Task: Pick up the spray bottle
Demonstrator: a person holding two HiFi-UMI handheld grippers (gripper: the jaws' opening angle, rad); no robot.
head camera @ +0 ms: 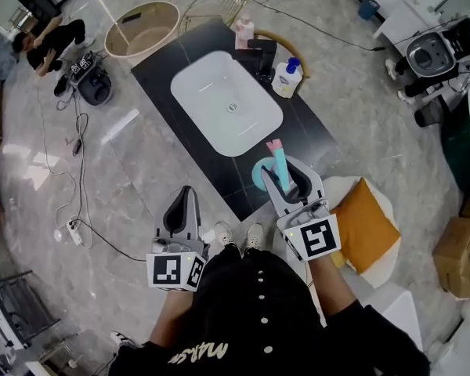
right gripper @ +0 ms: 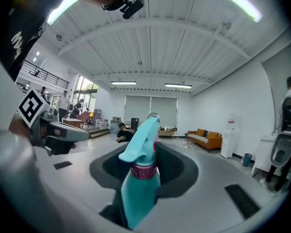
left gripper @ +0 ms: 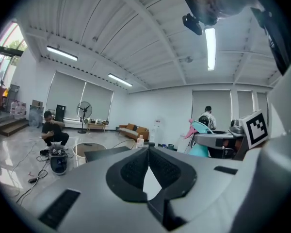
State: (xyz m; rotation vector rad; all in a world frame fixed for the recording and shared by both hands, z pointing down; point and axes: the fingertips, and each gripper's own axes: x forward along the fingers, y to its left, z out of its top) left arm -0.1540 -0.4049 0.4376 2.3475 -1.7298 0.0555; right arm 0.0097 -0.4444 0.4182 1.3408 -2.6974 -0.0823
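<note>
My right gripper [head camera: 288,175] is shut on the spray bottle [head camera: 277,153], a teal bottle with a pink collar and pink nozzle tip, held up over the near right corner of the black counter [head camera: 172,61]. In the right gripper view the spray bottle [right gripper: 141,178] stands upright between the jaws of the right gripper [right gripper: 148,147], its trigger head pointing left. My left gripper [head camera: 186,192] hangs beside it over the floor, shut with nothing in it. In the left gripper view the tips of the left gripper [left gripper: 148,152] touch, and the spray bottle [left gripper: 200,129] shows at the right.
A white sink [head camera: 227,104] is set in the counter. Behind it stand a soap pump bottle [head camera: 287,78] and a pink bottle [head camera: 244,31]. A beige tub [head camera: 141,30] and a wire basket [head camera: 215,6] sit beyond. An orange cushion [head camera: 364,225] lies to the right. A person [head camera: 51,41] crouches at far left among cables.
</note>
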